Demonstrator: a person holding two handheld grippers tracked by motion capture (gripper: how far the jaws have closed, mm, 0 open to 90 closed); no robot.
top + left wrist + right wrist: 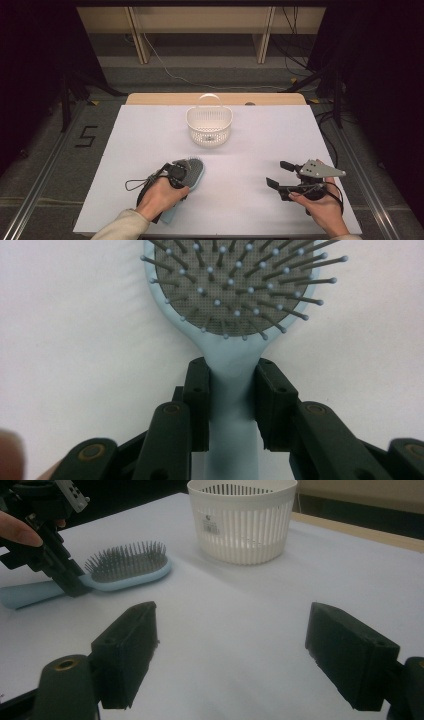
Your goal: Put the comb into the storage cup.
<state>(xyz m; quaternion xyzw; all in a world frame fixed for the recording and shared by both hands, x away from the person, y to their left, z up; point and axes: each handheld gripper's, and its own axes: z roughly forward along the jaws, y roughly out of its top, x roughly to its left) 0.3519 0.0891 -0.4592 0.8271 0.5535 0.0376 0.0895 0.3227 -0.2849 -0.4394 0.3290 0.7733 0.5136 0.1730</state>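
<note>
I see a white-topped bench (150, 135) with a wooden strip along its far edge. A white slotted basket (209, 127) stands near the far edge, centred. A light-blue hairbrush (192, 172) lies bristles-up toward the near-left corner.

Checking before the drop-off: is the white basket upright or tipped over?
Upright: the white basket stands on its base on the table, rim and handle up.

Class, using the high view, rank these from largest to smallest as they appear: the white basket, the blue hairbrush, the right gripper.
1. Right gripper
2. White basket; close to the gripper, so uncertain
3. Blue hairbrush; partly hidden by the left hand
</note>
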